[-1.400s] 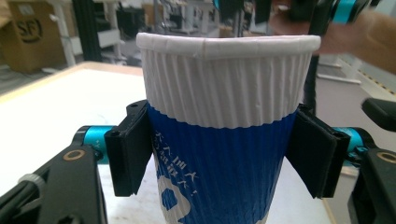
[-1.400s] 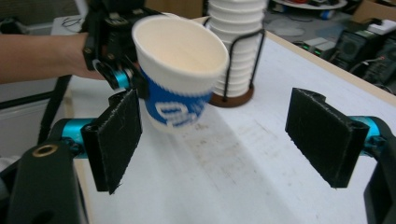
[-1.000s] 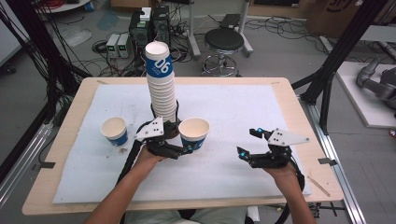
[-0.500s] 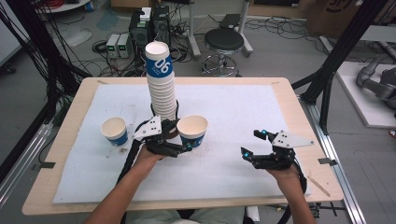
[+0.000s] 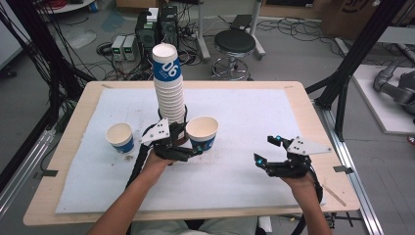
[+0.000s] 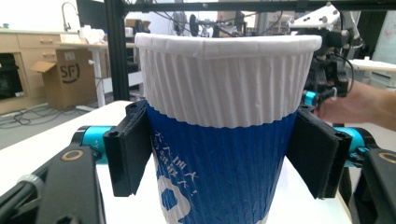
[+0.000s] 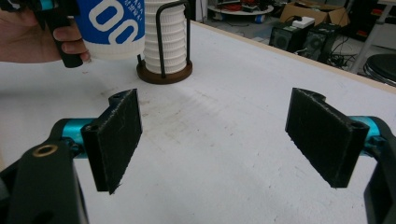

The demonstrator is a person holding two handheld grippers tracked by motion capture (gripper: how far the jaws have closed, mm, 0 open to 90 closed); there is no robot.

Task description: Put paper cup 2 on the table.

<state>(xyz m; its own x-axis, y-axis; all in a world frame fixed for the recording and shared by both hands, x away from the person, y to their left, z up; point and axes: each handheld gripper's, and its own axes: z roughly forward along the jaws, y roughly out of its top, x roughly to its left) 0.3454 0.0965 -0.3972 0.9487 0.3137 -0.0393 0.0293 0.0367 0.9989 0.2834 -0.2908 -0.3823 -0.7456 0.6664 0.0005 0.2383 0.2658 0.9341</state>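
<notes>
2 grippers: left gripper (image 5: pixel 195 149) clamped on paper cup (image 5: pixel 202 132), right gripper (image 5: pixel 266 149) wide apart.

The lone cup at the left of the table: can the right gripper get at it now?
Probably not easily. The right gripper stands open far right; the lone cup lies beyond the left gripper, its held cup and the cup stack.

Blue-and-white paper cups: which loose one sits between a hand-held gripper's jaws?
The blue-and-white paper cup right of the cup stack, in the left hand-held gripper; the other cup stands alone.
</notes>
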